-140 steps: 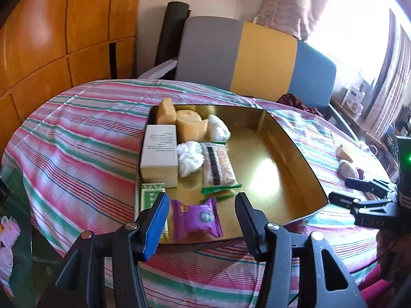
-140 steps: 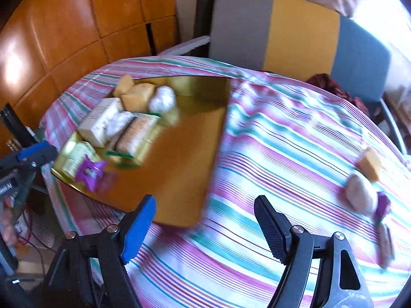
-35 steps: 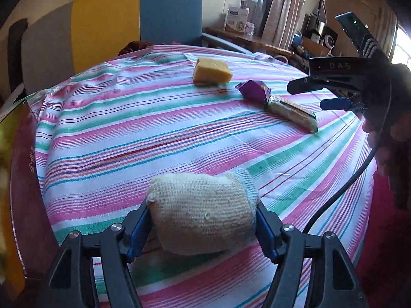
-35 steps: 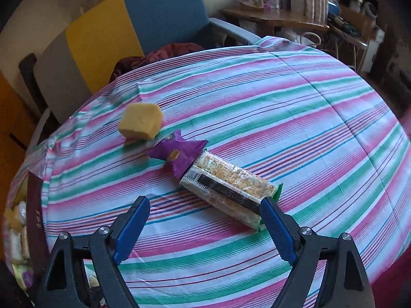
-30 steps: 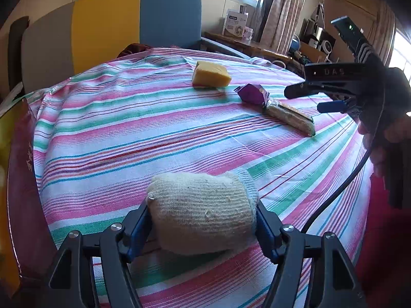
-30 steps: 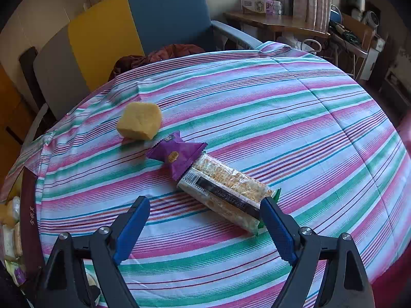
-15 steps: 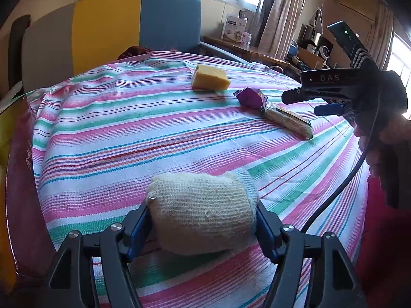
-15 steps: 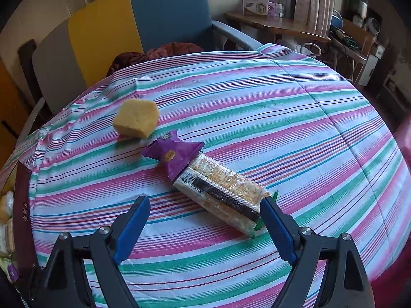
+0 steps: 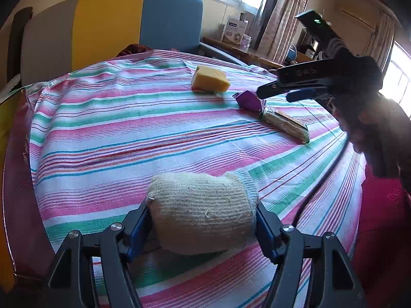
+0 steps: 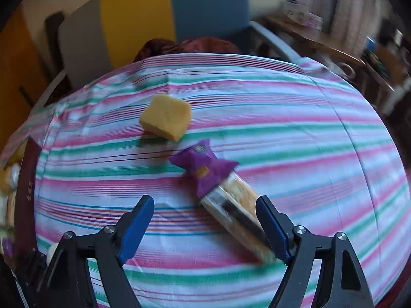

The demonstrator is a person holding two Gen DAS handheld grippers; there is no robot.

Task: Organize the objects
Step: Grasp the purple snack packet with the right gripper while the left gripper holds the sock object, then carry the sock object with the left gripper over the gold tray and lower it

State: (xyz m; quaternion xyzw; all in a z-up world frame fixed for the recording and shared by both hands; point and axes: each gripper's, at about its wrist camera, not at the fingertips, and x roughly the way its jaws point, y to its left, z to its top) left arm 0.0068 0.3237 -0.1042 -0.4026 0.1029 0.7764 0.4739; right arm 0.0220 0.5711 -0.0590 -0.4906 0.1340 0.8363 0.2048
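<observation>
**Right gripper narrowing over the cracker pack; left gripper keeps the sock**

Left wrist view: my left gripper (image 9: 203, 220) stays clamped on the rolled sock (image 9: 203, 213), both pads pressed into its sides, low over the striped tablecloth (image 9: 128, 133). No shift there in the last second. The tray (image 9: 15, 179) edge sits at far left.

Right wrist view: my right gripper (image 10: 205, 220) has slid sideways and rolled, and its jaws have just been closing. The cracker pack (image 10: 236, 213) now lies partly between them, nearer the right finger, not gripped yet. The purple candy (image 10: 205, 169) overlaps its far end; the yellow sponge (image 10: 165, 120) lies beyond. I judge a pickup is starting.
</observation>
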